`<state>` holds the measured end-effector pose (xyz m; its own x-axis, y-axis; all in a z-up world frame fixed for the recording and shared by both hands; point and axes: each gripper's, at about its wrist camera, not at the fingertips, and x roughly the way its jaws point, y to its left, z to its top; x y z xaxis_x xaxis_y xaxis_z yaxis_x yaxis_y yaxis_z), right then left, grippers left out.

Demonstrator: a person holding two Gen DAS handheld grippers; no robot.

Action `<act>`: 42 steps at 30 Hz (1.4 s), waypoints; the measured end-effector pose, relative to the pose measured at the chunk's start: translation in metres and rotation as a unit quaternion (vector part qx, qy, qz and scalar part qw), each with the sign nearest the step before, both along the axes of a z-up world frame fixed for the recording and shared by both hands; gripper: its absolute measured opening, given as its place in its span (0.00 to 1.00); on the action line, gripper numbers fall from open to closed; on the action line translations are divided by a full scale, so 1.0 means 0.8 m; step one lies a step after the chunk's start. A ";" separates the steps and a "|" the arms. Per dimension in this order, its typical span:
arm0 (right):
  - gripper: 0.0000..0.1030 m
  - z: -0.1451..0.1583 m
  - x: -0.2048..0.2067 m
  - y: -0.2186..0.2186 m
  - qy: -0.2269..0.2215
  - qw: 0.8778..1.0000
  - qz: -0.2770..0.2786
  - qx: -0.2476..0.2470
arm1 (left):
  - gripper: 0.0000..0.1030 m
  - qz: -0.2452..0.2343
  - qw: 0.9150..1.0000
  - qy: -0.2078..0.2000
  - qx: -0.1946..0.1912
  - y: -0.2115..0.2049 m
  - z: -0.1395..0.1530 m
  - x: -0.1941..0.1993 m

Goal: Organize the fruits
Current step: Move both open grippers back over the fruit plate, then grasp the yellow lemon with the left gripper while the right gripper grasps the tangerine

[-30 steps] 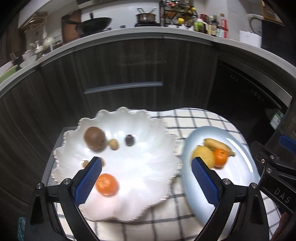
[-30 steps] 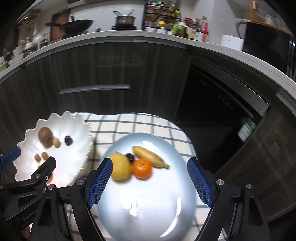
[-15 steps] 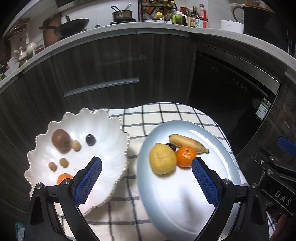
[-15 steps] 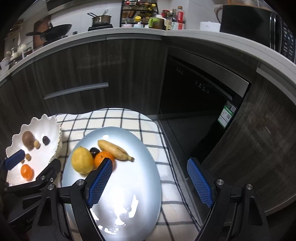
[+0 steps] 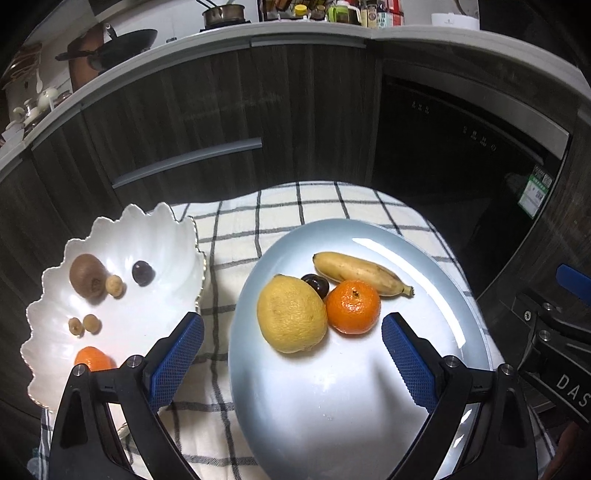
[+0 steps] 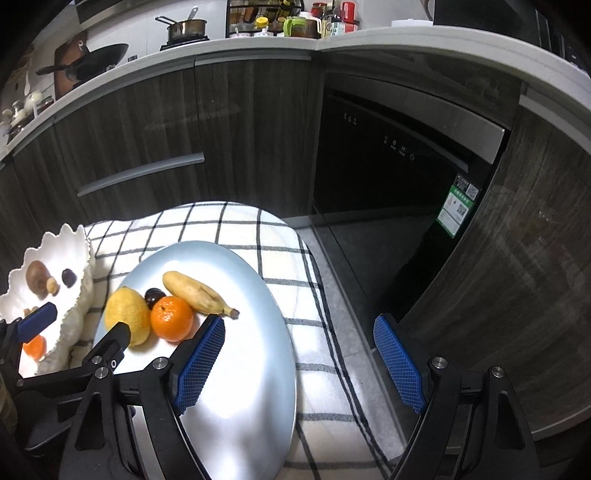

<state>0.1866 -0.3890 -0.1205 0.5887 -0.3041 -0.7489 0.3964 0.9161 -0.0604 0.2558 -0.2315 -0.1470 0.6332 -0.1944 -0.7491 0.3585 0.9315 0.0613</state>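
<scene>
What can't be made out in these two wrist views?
- Dark round fruit on the blue plate: mostly hidden behind the lemon and mandarin in both views, so its kind is unclear.
- Second mandarin in the white scalloped bowl: partly covered by the left tool in the left view.
- Counter bottles: too small to read labels.

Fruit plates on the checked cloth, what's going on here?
A person is sorting fruit with two handheld grippers, and neither holds anything right now. The left gripper hovers with open jaws over the blue plate, near the lemon and the orange; a banana and a dark fruit lie behind them. The right gripper, also open, sits off the plate's right side. The white scalloped bowl holds a kiwi, a second orange and a few small fruits.
</scene>
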 end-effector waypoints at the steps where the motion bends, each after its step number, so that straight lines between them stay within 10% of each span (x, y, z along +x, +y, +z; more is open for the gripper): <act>1: 0.81 -0.004 0.003 -0.001 0.002 1.000 0.002 0.001 | 0.93 0.002 1.000 0.002 0.001 -0.001 -0.003 0.002; 42: 0.81 -0.047 0.047 0.004 0.021 0.999 0.021 0.014 | 0.53 0.010 1.000 0.018 -0.001 -0.011 -0.053 0.039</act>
